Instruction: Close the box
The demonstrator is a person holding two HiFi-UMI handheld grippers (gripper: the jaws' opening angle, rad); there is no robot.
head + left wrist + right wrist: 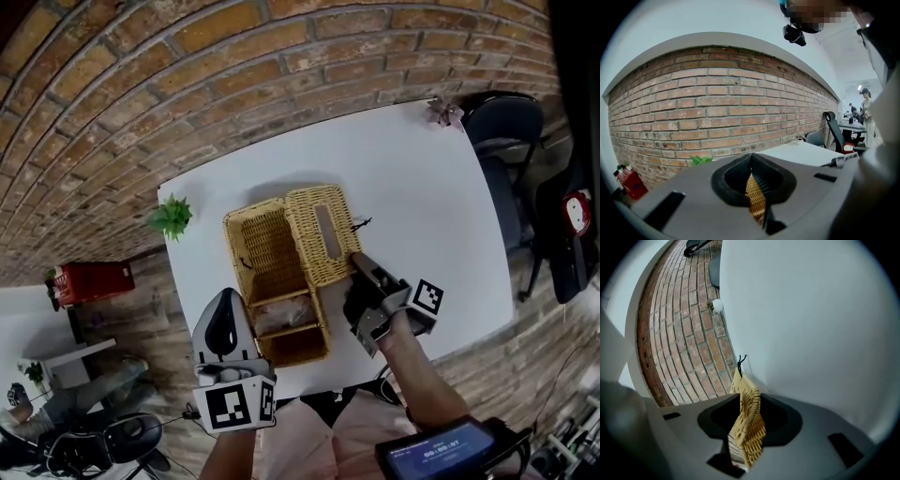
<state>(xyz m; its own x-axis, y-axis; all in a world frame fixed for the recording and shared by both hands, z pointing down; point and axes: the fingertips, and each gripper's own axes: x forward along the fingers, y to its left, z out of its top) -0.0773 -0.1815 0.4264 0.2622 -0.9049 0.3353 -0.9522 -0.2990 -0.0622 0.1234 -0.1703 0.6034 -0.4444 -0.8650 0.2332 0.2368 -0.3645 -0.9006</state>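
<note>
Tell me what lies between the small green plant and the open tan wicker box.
Nothing: the head view shows only bare white table between the small green plant and the open tan wicker box.

- Head view: the near left corner of the wicker box is being covered by the left gripper, and the stuff inside it is being blurred past telling.
- Right gripper view: the lid is being cut off low down by the right gripper.
- The wrist screen is being clipped by the bottom edge.
</note>
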